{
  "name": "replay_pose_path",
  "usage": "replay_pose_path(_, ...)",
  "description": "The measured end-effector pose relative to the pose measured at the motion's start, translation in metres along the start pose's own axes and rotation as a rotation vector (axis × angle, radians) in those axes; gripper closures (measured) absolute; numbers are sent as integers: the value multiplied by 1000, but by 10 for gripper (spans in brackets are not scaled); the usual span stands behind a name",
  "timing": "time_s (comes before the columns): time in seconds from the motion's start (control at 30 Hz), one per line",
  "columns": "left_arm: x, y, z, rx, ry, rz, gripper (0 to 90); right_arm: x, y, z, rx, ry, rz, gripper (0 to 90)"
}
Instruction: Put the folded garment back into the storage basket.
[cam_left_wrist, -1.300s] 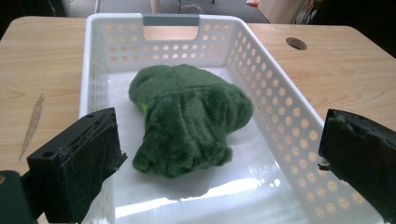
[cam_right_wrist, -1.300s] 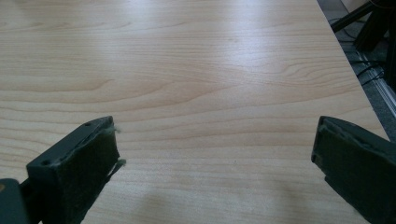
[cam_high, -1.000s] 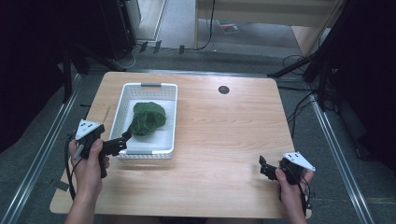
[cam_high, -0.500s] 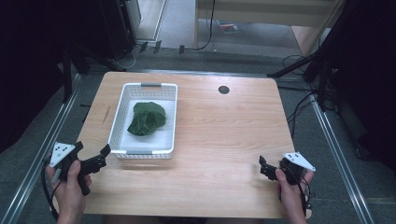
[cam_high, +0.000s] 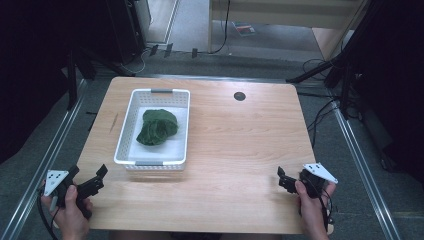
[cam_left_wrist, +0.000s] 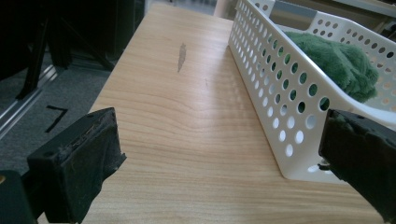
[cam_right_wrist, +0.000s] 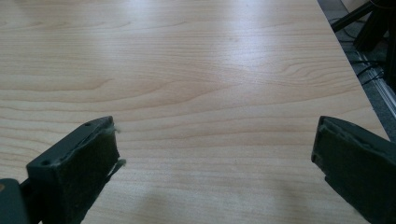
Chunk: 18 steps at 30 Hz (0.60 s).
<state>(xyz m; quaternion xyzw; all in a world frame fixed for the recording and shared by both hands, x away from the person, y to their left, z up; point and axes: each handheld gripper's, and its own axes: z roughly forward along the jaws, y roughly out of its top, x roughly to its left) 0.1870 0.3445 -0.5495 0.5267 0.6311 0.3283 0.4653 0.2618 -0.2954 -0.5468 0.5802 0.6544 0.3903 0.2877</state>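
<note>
A white perforated basket stands on the left half of the wooden table, with a crumpled dark green cloth lying in it. My left gripper hovers open at the table's front left corner, short of the basket and holding nothing. In the left gripper view the basket wall and the cloth lie ahead to the right. At the front right edge my right gripper is open and empty. Bare wood spreads beyond its jaws in the right gripper view.
A small dark round hole sits in the table near its back edge. A dark mark shows on the wood left of the basket. Metal rails run along both sides of the table, with cables on the floor at right.
My left gripper has pulled back from the basket's front left corner toward the front left corner of the table. The right gripper has stayed where it was.
</note>
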Motion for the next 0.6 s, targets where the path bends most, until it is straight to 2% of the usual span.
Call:
replay_pose_path(0.1,1,-2,4,10,-2,-12,0,0,0,0,0,0,-1,8)
replay_pose_path(0.27,1,-2,5,1,-13,-3,0,0,0,0,-1,-1,-2,8)
replay_pose_path(0.4,5,-1,7,12,-10,-38,0,1,0,-1,-7,0,-7,8)
replay_pose_path(0.43,6,-1,7,7,-14,-56,0,1,-1,-1,-8,0,-8,8)
replay_pose_path(0.6,9,-1,6,-6,-19,-92,0,2,-1,-1,-11,-1,-15,8)
